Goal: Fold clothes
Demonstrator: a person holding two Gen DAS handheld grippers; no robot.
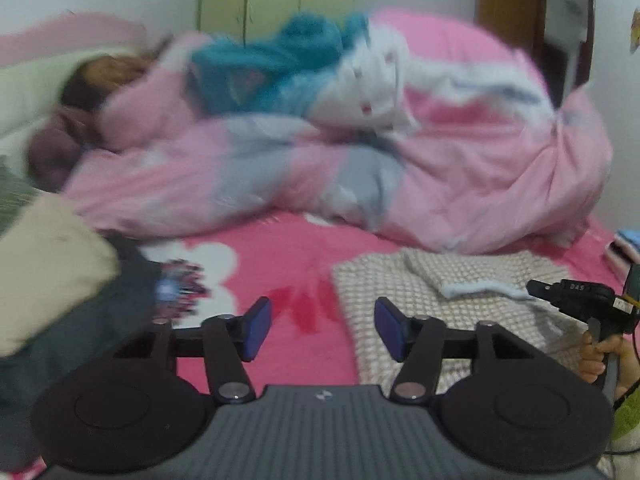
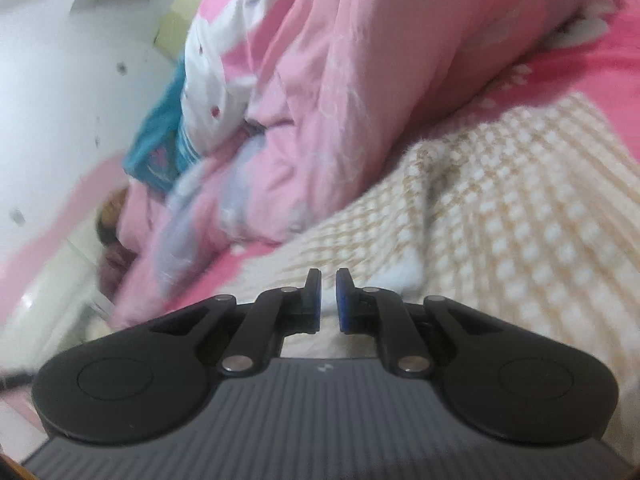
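A beige checked garment (image 1: pixel 404 304) lies flat on the pink bed sheet (image 1: pixel 296 248), with one flap turned over and showing a white hem (image 1: pixel 480 289). My left gripper (image 1: pixel 323 328) hovers open over the garment's left edge, nothing between its blue pads (image 1: pixel 256 326). My right gripper (image 1: pixel 534 289), held by a hand (image 1: pixel 596 354), meets the end of that hem at the right. In the right wrist view the right gripper (image 2: pixel 329 300) stands nearly closed, pale cloth filling the narrow slit, low over the checked garment (image 2: pixel 520 220).
A heaped pink duvet (image 1: pixel 460 184) with a teal fluffy garment (image 1: pixel 280 60) and a white one (image 1: pixel 372 84) fills the back of the bed. A cream and dark clothes pile (image 1: pixel 52 272) lies at the left. A wooden cabinet (image 1: pixel 508 4) stands at the back right.
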